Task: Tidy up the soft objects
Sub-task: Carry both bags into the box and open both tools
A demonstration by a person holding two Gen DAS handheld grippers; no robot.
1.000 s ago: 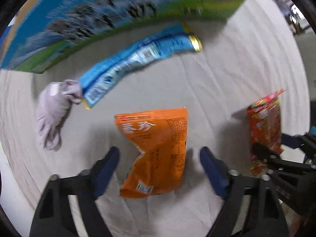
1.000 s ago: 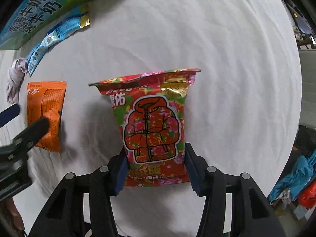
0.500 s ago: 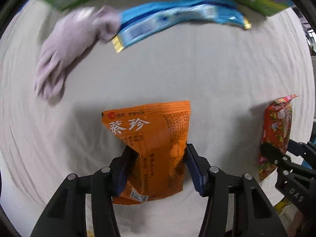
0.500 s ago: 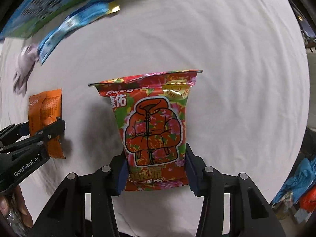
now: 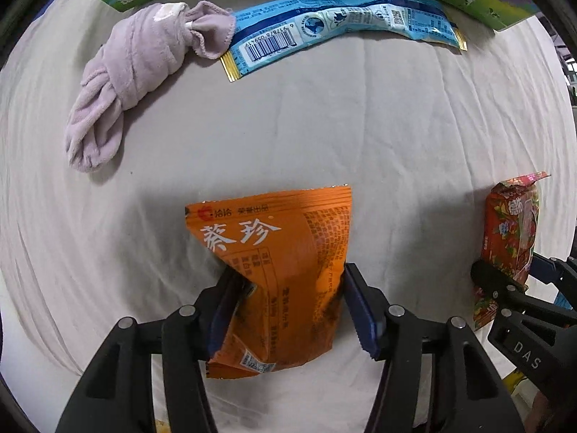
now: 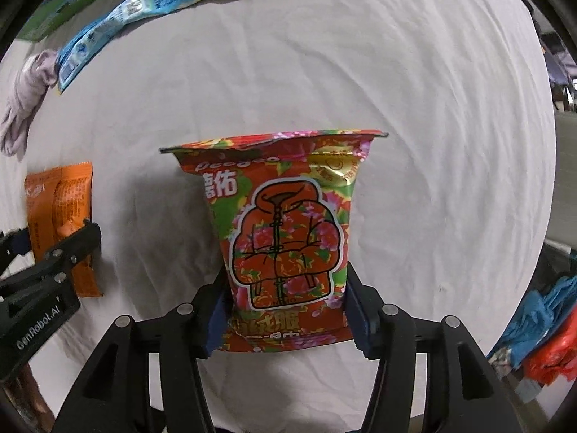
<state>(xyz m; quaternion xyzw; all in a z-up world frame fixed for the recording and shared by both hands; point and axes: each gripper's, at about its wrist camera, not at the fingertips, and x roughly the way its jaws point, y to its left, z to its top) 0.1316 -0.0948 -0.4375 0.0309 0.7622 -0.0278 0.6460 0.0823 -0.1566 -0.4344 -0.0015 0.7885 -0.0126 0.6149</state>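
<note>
left gripper (image 5: 294, 306) clamped crinkled orange foil snack bag (image 5: 277, 270), long axis up-frame | right gripper (image 6: 285, 314) clamped red floral snack packet (image 6: 285, 238) | blue wrapper (image 5: 335, 25) upper frame, nearer left

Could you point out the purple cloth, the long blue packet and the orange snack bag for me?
purple cloth (image 5: 133, 57): left wrist view, on its bundled middle.
long blue packet (image 5: 324, 23): left wrist view, on its printed middle.
orange snack bag (image 5: 281, 252): left wrist view, on its front face.
</note>
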